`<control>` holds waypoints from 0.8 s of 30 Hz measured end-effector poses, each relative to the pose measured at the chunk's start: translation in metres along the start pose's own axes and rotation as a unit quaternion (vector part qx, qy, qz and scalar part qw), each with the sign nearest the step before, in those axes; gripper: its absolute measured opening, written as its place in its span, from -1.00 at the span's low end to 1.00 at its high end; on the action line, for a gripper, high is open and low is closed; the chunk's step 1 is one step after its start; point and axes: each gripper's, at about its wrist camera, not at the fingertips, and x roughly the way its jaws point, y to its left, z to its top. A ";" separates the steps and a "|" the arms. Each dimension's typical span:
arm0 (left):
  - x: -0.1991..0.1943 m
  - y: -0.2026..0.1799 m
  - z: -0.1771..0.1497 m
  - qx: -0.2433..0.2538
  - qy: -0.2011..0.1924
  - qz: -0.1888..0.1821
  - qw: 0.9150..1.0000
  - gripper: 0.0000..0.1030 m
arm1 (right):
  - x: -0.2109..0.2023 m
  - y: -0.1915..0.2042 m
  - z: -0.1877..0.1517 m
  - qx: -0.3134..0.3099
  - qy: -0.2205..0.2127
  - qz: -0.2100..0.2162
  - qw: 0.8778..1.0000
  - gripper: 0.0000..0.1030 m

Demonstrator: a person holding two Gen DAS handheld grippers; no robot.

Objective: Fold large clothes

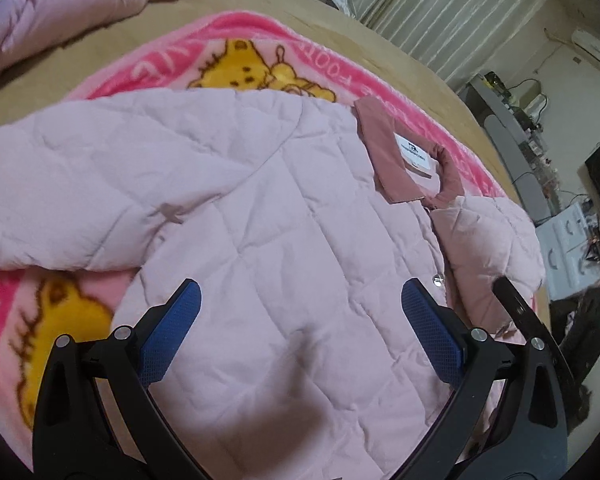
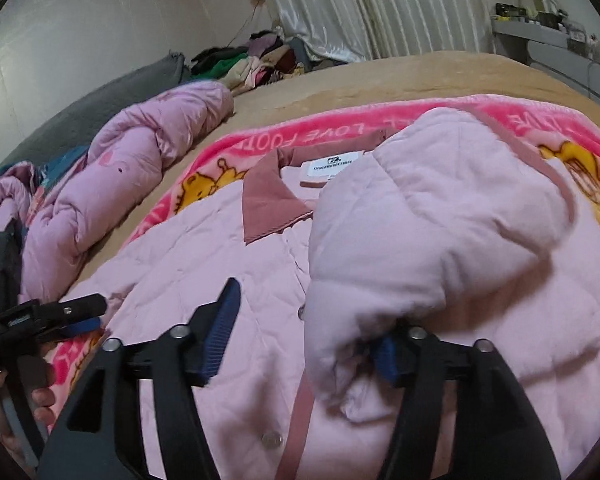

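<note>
Pink quilted jacket [image 1: 284, 208] lies flat on the bed beneath both tongs, ready for folding. Left tongs [image 1: 300, 312] hover released; right tongs [image 2: 304, 340] spread, a sleeve [image 2: 420, 232] draped over one finger.

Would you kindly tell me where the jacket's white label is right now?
The white label sits inside the collar, at the jacket's far end on the blanket; it is upper right in the left wrist view.

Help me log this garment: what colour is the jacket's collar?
Dusty rose collar, clearest in right wrist view.
</note>
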 end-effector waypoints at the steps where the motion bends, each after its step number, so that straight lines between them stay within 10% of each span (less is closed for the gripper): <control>1: 0.000 -0.001 0.000 -0.002 -0.001 -0.004 1.000 0.82 | -0.007 -0.005 -0.001 0.014 -0.012 -0.011 1.000 0.29; 4: -0.001 -0.001 0.002 -0.011 0.000 -0.035 0.999 0.82 | -0.022 -0.018 -0.002 0.063 -0.051 -0.038 0.996 0.29; 8: -0.006 0.000 0.004 -0.018 -0.008 -0.041 0.999 0.82 | -0.034 -0.023 0.004 0.078 -0.084 -0.027 0.993 -0.26; 24: -0.022 0.012 0.009 -0.072 -0.031 -0.132 0.988 0.82 | 0.013 0.091 -0.022 -0.176 0.008 0.046 0.983 -0.44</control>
